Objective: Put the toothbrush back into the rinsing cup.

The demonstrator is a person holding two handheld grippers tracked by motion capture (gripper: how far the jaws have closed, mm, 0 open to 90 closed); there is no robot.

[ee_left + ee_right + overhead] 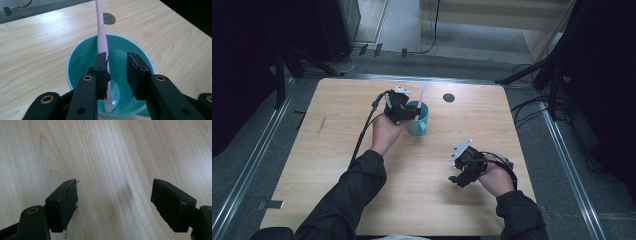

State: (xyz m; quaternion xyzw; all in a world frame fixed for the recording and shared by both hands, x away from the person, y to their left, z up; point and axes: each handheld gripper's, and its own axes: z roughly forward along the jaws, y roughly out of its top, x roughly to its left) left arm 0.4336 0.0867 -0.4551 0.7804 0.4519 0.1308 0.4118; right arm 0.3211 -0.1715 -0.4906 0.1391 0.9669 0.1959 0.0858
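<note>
While a pink toothbrush [102,42] stands in a teal cup [82,52], its lower end rests on the cup's floor and its shaft leans against the rim, rising above it. The cup sits on a wooden table [337,150], nearer the far edge than the near one, roughly midway between the left and right edges. A dark round hole [448,97] lies just beyond it toward the far right corner.

Above the cup's mouth, the left gripper [116,67] has its jaws apart; one pad lies against or right beside the toothbrush shaft, the other stands clear, so nothing is clamped. The right gripper [115,202] hovers over bare wood near the near right corner, well apart from the cup, jaws wide and empty.

Judging from this, the toothbrush looks released but lightly balanced. If the left gripper lifts away at an angle, the near pad could drag the shaft and tip the brush out, or knock the cup over, since nothing steadies it.
</note>
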